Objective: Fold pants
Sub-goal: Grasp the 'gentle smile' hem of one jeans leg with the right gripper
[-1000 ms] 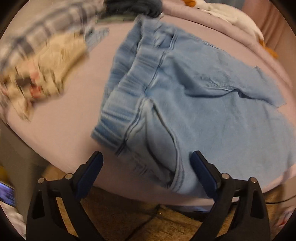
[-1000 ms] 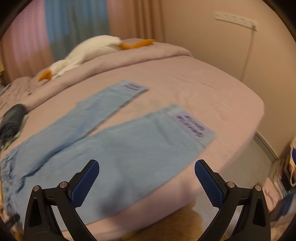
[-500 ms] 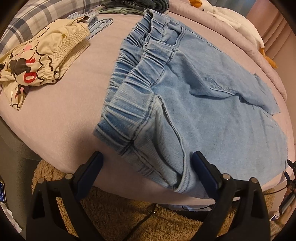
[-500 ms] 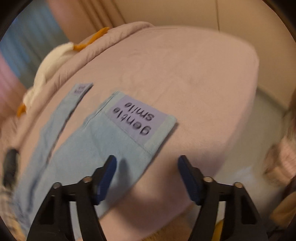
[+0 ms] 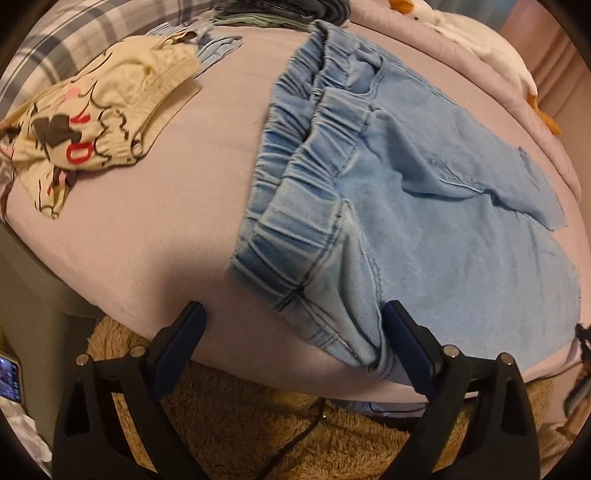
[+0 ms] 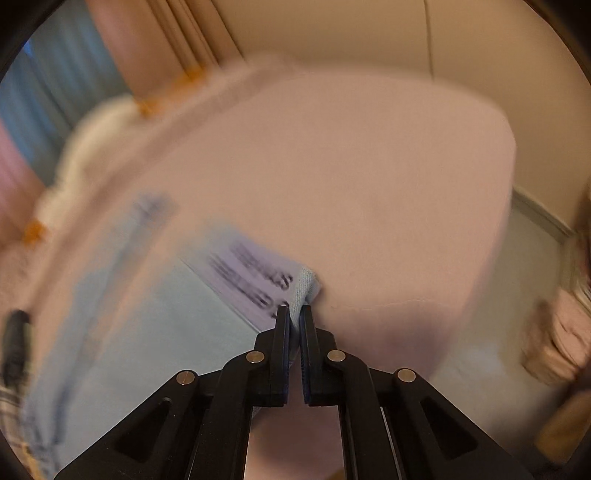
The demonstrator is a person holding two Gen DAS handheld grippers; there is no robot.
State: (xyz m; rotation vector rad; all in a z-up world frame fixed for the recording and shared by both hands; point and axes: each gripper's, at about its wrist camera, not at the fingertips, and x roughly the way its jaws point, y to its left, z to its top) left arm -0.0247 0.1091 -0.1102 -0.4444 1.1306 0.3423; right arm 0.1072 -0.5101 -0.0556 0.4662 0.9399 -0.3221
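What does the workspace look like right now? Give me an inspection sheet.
Surface: pink bed sheet.
Job's things: light blue jeans lying flat, waistband nearest the left gripper.
Clutter: cream printed garment, dark clothes pile, white plush toy.
Grippers: left gripper open over the waistband corner; right gripper shut on the hem corner.
Cables: black cord on the brown rug.
Surroundings: curtains, wall; blurred.
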